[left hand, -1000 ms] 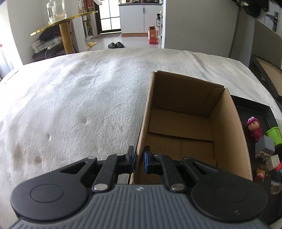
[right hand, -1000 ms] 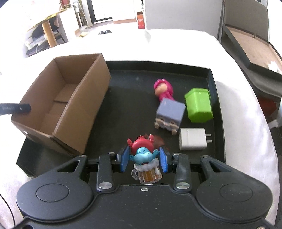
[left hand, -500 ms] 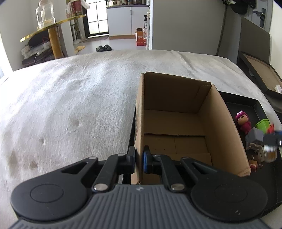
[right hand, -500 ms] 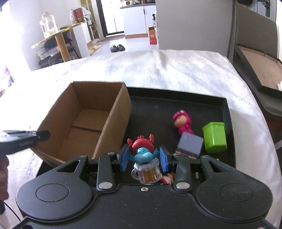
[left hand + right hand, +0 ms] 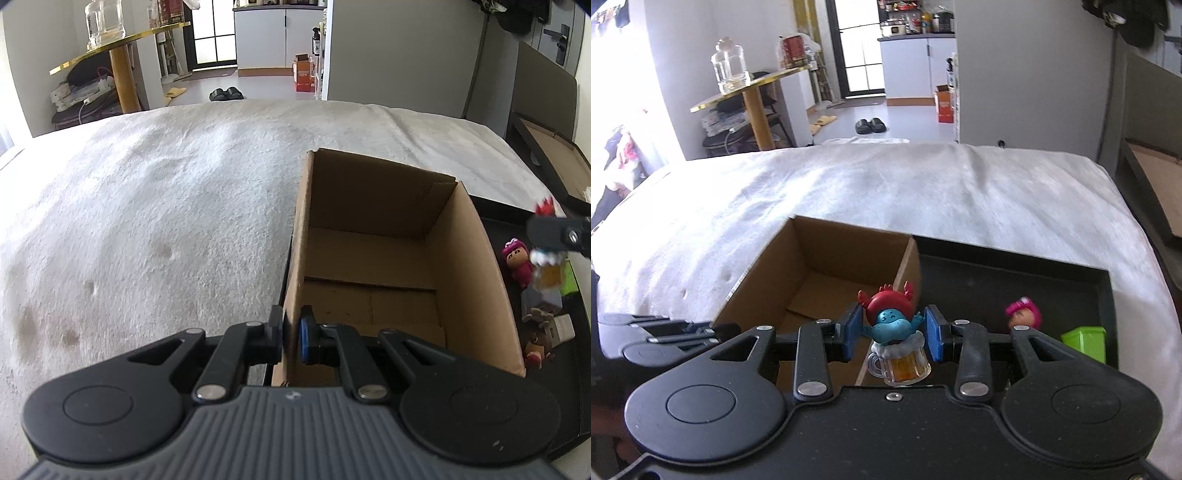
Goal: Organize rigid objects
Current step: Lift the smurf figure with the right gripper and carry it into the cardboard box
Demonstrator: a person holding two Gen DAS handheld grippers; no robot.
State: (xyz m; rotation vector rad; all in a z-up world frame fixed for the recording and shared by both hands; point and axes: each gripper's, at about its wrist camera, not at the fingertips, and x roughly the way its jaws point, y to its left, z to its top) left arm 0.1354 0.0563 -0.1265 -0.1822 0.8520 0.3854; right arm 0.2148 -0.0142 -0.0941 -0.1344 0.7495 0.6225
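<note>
A white blanket [image 5: 166,206] covered the wide surface, and on it lay a black tray [image 5: 1015,269] holding an open, empty cardboard box [image 5: 369,258] at its left end, with bare tray floor beyond the box's right wall. The left gripper [image 5: 291,334] was clamped on the box's near left wall, one finger outside and one inside. The right gripper [image 5: 891,332] pinched a small figurine [image 5: 892,328], blue-faced with a red crab cap and seated in an amber beer mug, held up over the box's right wall, while a pink doll [image 5: 1023,314] and a green cube [image 5: 1084,341] sat on the tray to the right.
</note>
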